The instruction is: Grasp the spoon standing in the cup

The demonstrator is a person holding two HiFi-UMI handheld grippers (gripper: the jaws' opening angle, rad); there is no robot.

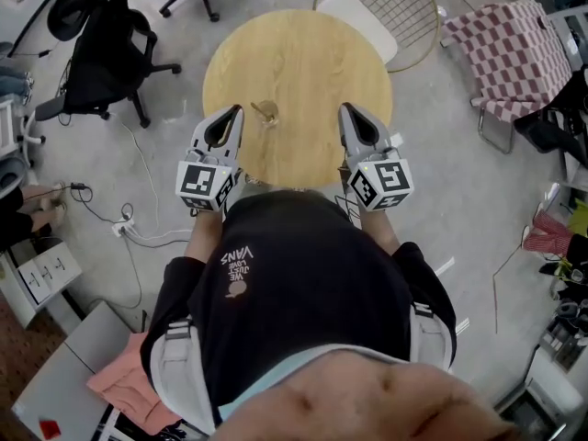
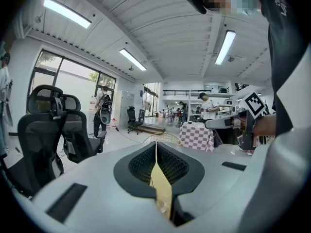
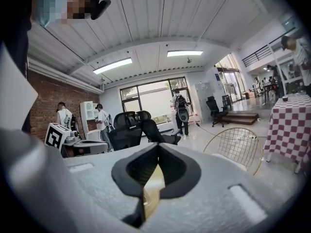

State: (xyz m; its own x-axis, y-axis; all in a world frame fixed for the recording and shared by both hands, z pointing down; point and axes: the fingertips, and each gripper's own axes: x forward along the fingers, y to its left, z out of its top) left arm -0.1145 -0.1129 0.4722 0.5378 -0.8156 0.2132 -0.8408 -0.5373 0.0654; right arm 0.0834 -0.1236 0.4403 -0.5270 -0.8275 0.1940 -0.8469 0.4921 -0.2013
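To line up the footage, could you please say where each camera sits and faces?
Head view: on the head, steeply down onto the round table; torso, left gripper, right gripper show.
Left gripper view: along shut jaws, across the room; right gripper shows.
Right gripper view: likewise; left gripper shows.
All share the wire chair.

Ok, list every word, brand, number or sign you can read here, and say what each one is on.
"VANS": white print on the person's black shirt, upside down in the head view.
Smaller white lines beside it on the shirt: too small to read.
Marker cubes: black-and-white square patterns only, no letters or numbers.
Both gripper views: no readable text.
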